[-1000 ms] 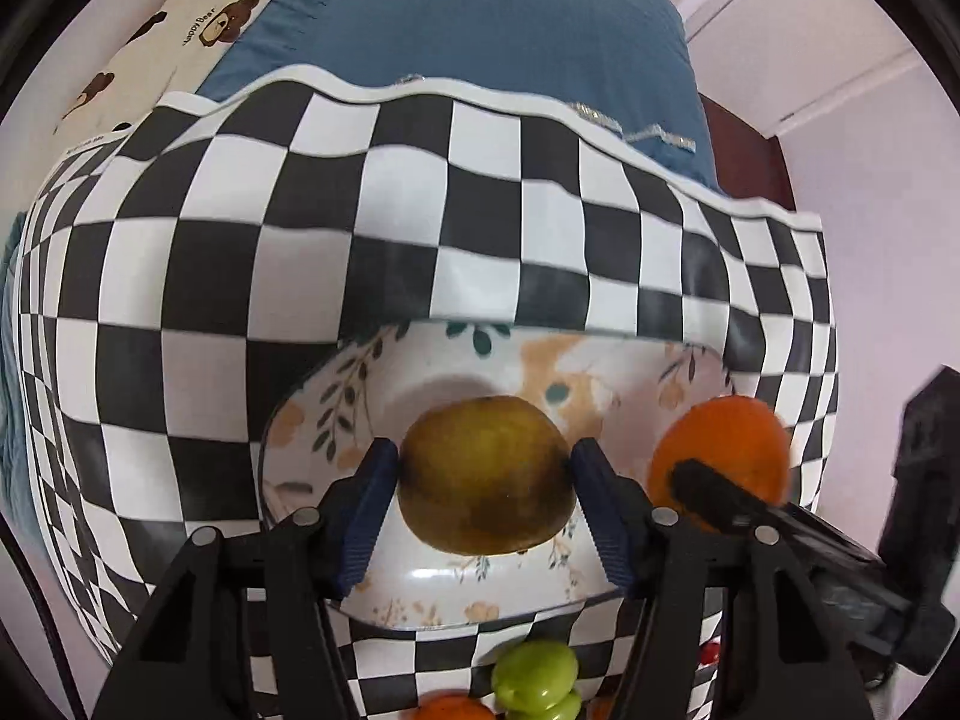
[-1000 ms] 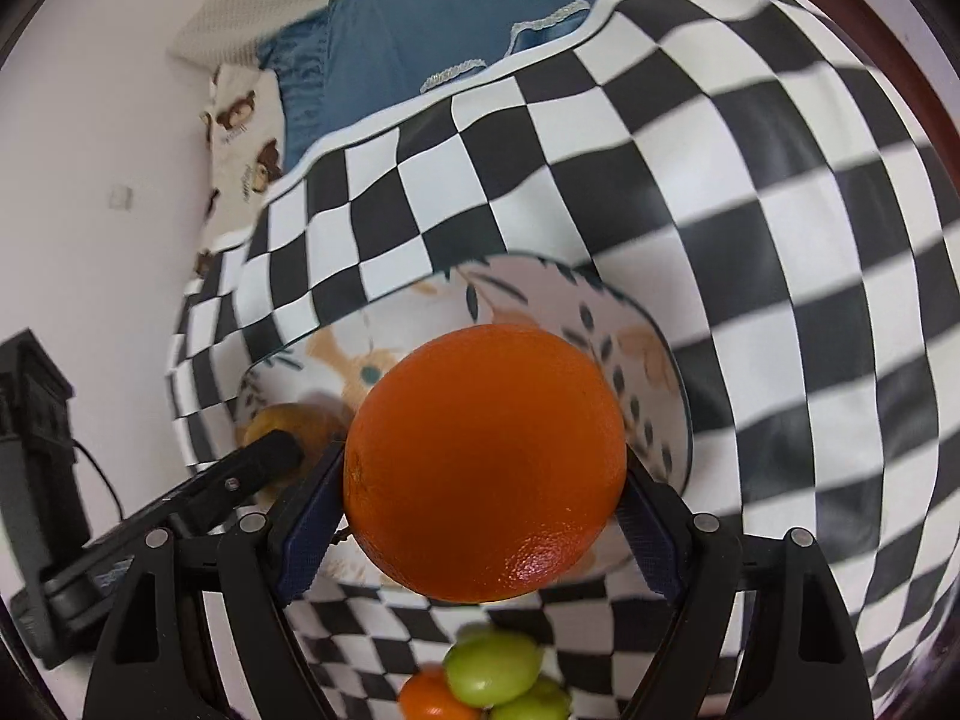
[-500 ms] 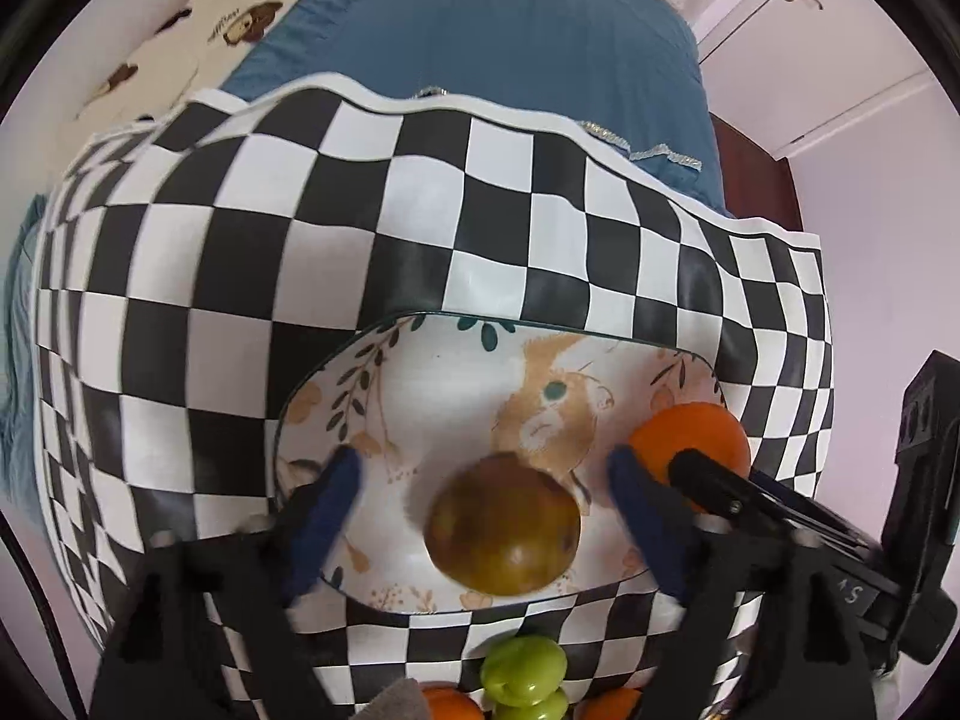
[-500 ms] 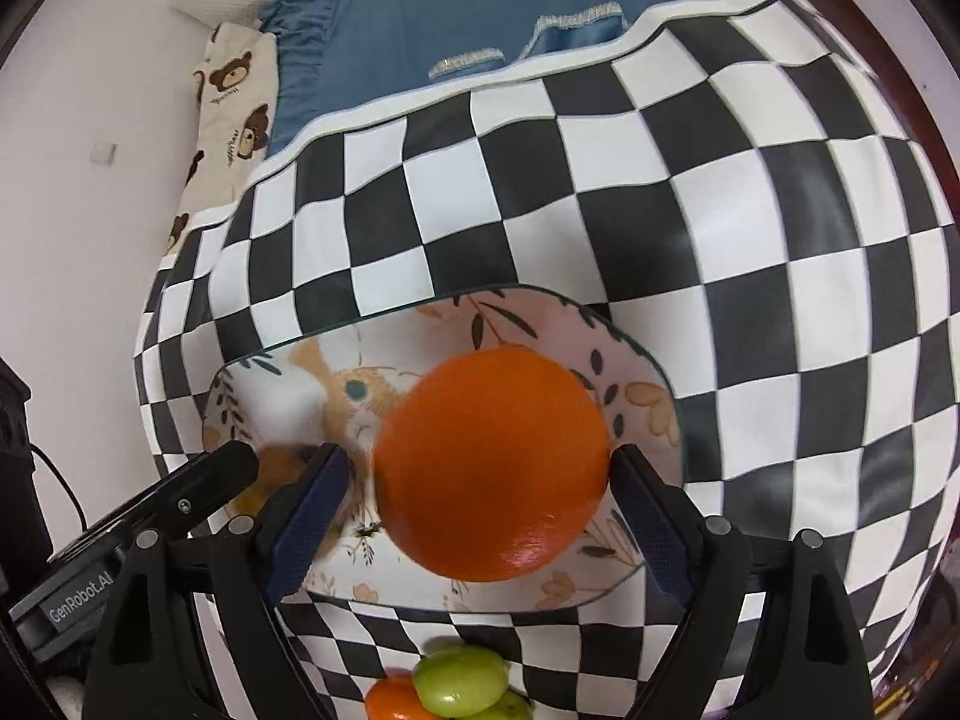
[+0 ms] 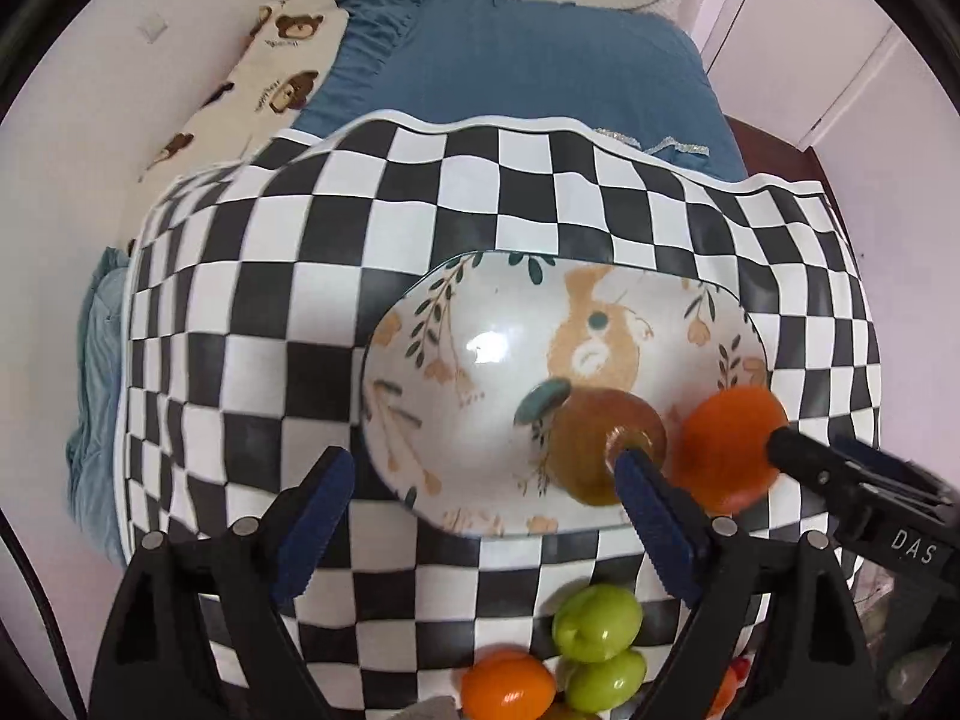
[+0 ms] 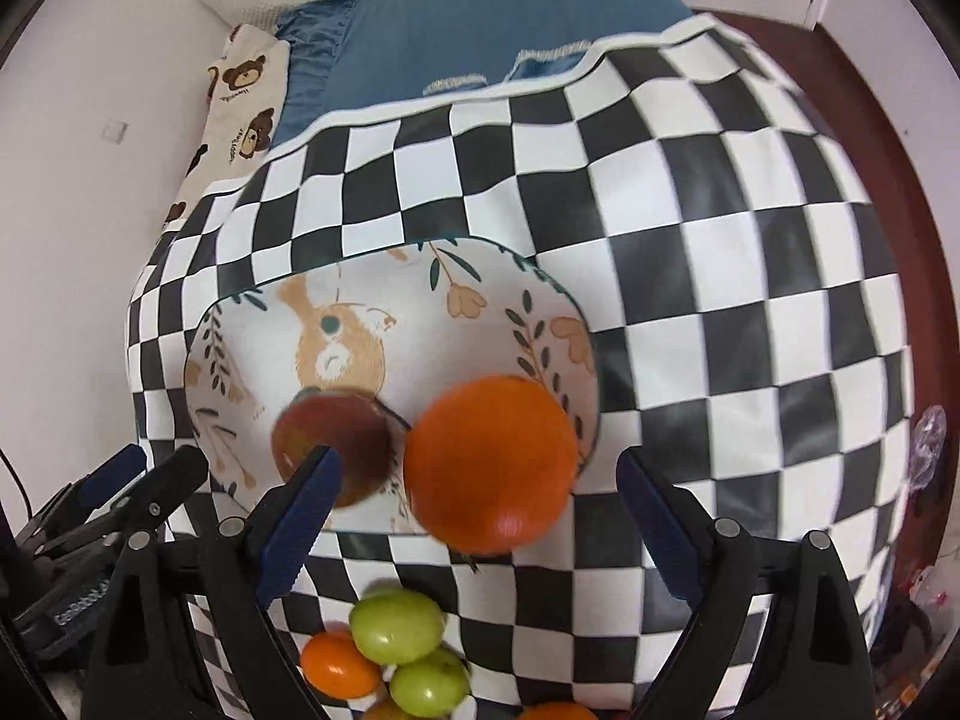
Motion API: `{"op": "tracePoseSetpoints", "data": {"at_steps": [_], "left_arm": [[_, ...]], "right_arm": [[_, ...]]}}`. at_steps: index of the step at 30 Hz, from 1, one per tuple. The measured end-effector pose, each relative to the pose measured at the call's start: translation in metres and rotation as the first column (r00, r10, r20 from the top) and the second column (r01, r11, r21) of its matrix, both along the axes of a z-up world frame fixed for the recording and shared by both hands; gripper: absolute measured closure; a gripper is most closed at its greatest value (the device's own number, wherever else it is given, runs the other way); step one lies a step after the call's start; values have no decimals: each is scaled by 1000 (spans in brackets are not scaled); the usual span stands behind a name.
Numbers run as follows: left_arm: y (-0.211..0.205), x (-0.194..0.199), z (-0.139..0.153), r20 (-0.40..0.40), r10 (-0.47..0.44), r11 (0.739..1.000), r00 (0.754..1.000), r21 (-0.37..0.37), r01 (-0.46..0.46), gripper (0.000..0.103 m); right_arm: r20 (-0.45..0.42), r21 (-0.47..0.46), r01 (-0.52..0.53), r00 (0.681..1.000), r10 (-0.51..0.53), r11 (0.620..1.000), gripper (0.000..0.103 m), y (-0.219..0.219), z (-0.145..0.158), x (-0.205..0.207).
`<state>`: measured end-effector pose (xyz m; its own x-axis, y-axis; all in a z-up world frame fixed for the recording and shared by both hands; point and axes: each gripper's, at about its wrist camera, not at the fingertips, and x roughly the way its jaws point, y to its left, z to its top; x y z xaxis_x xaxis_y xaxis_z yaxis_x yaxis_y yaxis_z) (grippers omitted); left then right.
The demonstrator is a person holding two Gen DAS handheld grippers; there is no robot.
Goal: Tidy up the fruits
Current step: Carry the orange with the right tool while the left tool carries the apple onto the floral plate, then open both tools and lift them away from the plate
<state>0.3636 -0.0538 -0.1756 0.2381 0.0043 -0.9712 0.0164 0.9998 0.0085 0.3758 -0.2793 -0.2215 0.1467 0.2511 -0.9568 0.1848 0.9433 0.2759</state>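
Two fisheye views look down on a table under a black-and-white checked cloth (image 5: 252, 312), with a blue bed beyond it.

A white bowl (image 5: 456, 420) painted with leaves and a rabbit sits near the middle. Inside it, toward its 5 o'clock rim in the left view, lie two fruits side by side: a brown-green fruit (image 5: 600, 438) and a large orange (image 6: 489, 465), apparently touching.

The left gripper (image 5: 480, 516) hangs over the bowl's near edge, jaws spread wide and holding nothing; its right finger overlaps the brown-green fruit in the view. The right gripper (image 6: 474, 516) is likewise spread wide and empty, the orange lying loose between and beyond its fingers.

At 6 o'clock, near the table's front edge, a small cluster waits outside the bowl: two green fruits (image 6: 399, 627) and a small orange fruit (image 6: 339, 666), with more orange just visible at the bottom edge.

Judged from this, two fruits are in the bowl and at least three or four remain to be moved, so the task looks less than half done.
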Motion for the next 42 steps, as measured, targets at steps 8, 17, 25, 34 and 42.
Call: {"op": "tracePoseSetpoints", "data": {"at_steps": [8,17,25,34,42], "left_arm": [[2,-57,35,115,-11,998,993,56,5,14],[14,-114,73,197,5,998,980,60,-17,14],[11,-148,108,291,-7,997,957,72,-14,14],[9,-168,122,305,2,999,952,32,-13,14],[11,-165,71,175,-5,999,985,-34,11,5]], "right_arm": [[129,-181,-61,988,85,982,8,20,46,-55],[248,-193,-62,963,110,979,8,44,94,-116],[372,-165,-40,923,100,986,8,49,139,-165],[431,-115,-25,900,72,993,8,46,174,-198],[319,-29,16,948,-6,999,8,21,132,-204]]}}
